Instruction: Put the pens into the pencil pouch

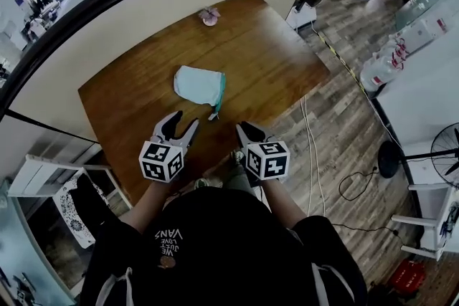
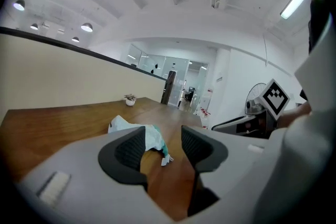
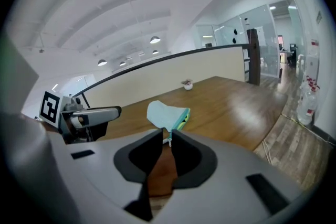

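A pale blue pencil pouch [image 1: 197, 84] lies flat in the middle of the wooden table [image 1: 272, 46], with its teal zipper edge and zipper pull [image 1: 214, 115] turned toward me. In the right gripper view something yellow-green shows in the mouth of the pouch [image 3: 165, 113]. I see no loose pens on the table. My left gripper [image 1: 183, 124] hovers near the table's front edge, short of the pouch [image 2: 152, 136], and its jaws stand wide open and empty. My right gripper [image 1: 247, 129] hovers beside it with its jaws [image 3: 166, 139] nearly together and nothing between them.
A small potted plant [image 1: 209, 16] stands at the table's far edge, against a beige partition wall. To the right of the table, cables [image 1: 312, 147] run across the wooden floor, and a fan [image 1: 437, 154] stands farther right.
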Tool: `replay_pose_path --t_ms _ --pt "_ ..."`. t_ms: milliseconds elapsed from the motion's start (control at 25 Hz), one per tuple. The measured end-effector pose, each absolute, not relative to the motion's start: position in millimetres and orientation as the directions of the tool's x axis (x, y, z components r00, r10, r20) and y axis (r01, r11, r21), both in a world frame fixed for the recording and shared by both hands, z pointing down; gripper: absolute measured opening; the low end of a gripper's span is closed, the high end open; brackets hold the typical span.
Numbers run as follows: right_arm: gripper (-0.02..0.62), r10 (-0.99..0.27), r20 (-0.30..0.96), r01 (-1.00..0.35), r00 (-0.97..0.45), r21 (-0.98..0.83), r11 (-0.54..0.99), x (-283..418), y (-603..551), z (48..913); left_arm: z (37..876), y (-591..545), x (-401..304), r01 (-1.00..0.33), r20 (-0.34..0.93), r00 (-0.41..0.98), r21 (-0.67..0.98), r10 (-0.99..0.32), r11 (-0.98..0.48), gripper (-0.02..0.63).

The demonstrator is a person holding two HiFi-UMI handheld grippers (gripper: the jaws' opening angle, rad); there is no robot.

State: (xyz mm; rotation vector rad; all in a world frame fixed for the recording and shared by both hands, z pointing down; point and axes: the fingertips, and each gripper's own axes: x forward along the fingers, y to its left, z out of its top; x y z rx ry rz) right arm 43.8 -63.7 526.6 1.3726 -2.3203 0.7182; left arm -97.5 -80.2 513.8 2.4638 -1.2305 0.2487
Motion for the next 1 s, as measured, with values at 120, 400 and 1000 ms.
replay_pose_path --t_ms 120,400,1000 --pt "0.063 -0.710 0.512 -0.875 -0.484 -0.261 0.408 32.7 -57.8 520.5 504.2 -66.8 -105.4 -0.795 0.306 0.607 0.214 -0.733 -0.568 0.199" --pt "0.040 -0.719 0.476 -0.862 -0.506 -0.276 0.424 8.4 -41.7 509.2 485.4 -41.8 -133.9 -0.817 0.267 0.576 0.219 -0.772 -0.534 0.192" --pt "0.020 -0.674 0.456 -0.811 -0.581 -0.253 0.527 -39.8 -17.8 503.5 471.6 -8.9 -151.6 -0.829 0.243 0.559 0.165 -0.793 -0.534 0.018"
